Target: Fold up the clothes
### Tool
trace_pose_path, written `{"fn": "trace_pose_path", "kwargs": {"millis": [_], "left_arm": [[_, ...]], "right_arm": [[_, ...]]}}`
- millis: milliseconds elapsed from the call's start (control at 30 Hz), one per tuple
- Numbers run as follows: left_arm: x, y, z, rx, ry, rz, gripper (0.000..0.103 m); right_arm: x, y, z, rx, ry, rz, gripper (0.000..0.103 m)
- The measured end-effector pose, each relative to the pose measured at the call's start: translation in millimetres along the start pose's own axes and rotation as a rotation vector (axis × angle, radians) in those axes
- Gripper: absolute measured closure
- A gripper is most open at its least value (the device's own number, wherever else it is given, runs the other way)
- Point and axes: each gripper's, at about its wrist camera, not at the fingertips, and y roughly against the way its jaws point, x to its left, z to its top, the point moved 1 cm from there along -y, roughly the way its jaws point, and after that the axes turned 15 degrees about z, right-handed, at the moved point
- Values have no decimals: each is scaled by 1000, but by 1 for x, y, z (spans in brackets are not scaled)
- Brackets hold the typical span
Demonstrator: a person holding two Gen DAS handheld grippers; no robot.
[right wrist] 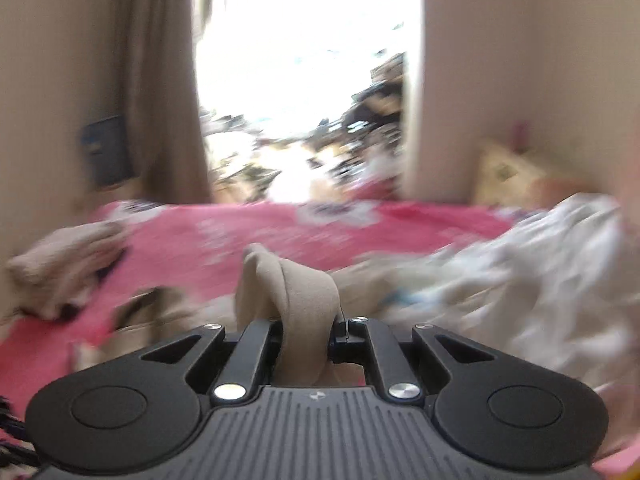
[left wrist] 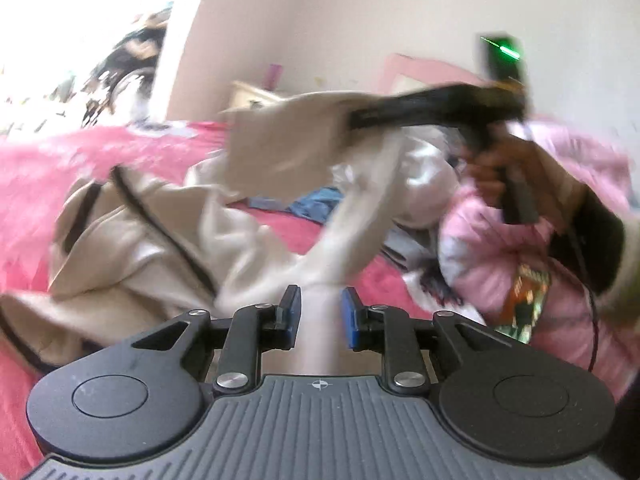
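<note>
Both views were smeared with motion, so only the larger shapes could be read.

The left claw point(left wrist: 319, 312) stood low over the bed point(left wrist: 48, 160), whose cover was bright pink. Its blue pads point(left wrist: 349, 322) were a little apart, and a white strip of the cream garment point(left wrist: 132, 236) ran straight up between them; whether the pads actually pressed on the cloth I could not tell. From there the cloth rose and spread toward the right, while the bulk of the garment, beige with dark piping, lay crumpled on the bed to the left.

Higher up on the right of the same view, the person's right hand point(left wrist: 516, 172) gripped the handle of the other tool, a dark cuff at the wrist, and the long black fingers of that tool reached leftward into a raised fold of the same garment. A pink quilted bundle point(left wrist: 520, 248) lay under that hand, and a scrap of blue cloth point(left wrist: 316, 204) showed beyond the garment.

Seen from its own camera, the right claw point(right wrist: 307, 330) was closed tight on a beige loop of the garment, which bulged up out of the jaws. A pile of white cloth point(right wrist: 520, 280) lay to its right on the bed, a smaller beige heap point(right wrist: 60, 276) far left, and a bright window point(right wrist: 304, 60) beyond.
</note>
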Motion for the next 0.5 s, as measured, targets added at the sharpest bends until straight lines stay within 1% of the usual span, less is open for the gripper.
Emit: {"fn": "trace_pose_path", "kwargs": {"millis": [100, 133, 167, 233, 267, 300, 333, 367, 400, 500], "left_arm": [[19, -11, 2, 31, 69, 49, 78], [26, -14, 2, 43, 83, 65, 78], [31, -17, 1, 55, 92, 82, 77], [38, -21, 0, 82, 93, 120, 75], [41, -23, -1, 95, 97, 134, 74], [44, -26, -2, 111, 100, 144, 73], [45, -28, -3, 126, 100, 157, 72], [47, -29, -4, 133, 95, 172, 72], [48, -29, -5, 135, 86, 184, 71], [51, -35, -7, 142, 55, 228, 70]], "right_arm": [[-24, -10, 1, -3, 69, -154, 93], [-32, -20, -2, 14, 76, -201, 92], [-41, -31, -5, 45, 74, -226, 88], [-59, -56, -16, 142, 41, -220, 75], [-63, -65, -21, 173, 39, -230, 57], [-61, -69, -28, 184, 55, -258, 46], [-59, -73, -34, 194, 71, -285, 42], [-57, -77, -41, 204, 86, -312, 35], [-53, -78, -46, 199, 111, -343, 26], [-36, -60, -48, 99, 194, -434, 15]]}}
